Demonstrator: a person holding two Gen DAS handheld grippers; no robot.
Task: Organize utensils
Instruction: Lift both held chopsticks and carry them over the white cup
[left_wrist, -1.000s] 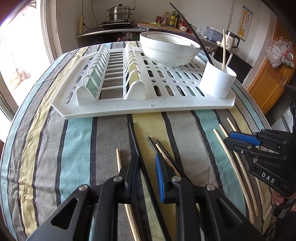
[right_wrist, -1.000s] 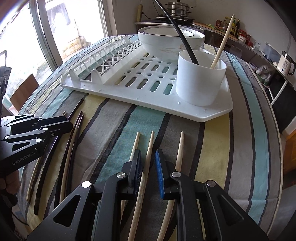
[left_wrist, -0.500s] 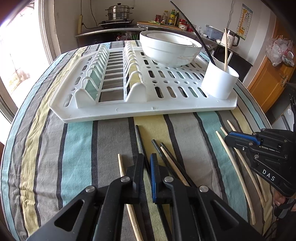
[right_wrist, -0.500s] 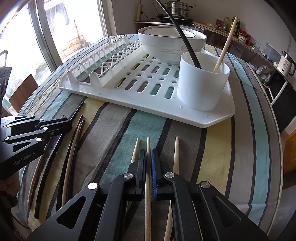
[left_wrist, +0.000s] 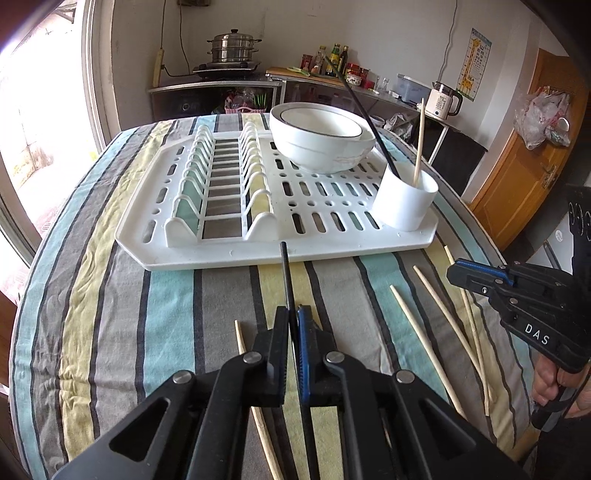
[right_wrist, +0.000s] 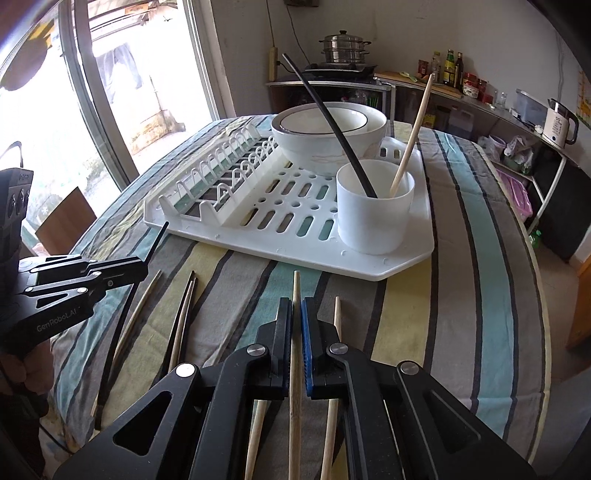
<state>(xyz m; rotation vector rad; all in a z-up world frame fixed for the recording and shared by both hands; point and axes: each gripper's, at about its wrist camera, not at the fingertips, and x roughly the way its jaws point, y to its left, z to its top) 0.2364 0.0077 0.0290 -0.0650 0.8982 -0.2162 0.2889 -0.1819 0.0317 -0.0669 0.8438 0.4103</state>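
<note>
1. Left gripper (left_wrist: 291, 314): jaws clamped on a black chopstick (left_wrist: 285, 275), whose thin, smooth tip juts forward toward the rack (left_wrist: 207, 258). The grip sits partway along the shaft, probably so the stick can be tipped end-first into the cup (left_wrist: 404, 205).
2. Right gripper (right_wrist: 296, 314): jaws clamped on a pale wooden chopstick (right_wrist: 295, 291), round and matte, its tip clear of the cloth (right_wrist: 461, 295).
3. Cup: white, cylindrical, smooth plastic, standing on the rack's near corner; it holds one black and one wooden stick, leaning on the rim.
4. Rack: white slotted plastic with upright ribs; two stacked bowls (left_wrist: 321, 140) rest on it.
5. Loose sticks (left_wrist: 424, 332): several lie on the striped, slightly creased cloth, awaiting collection.
</note>
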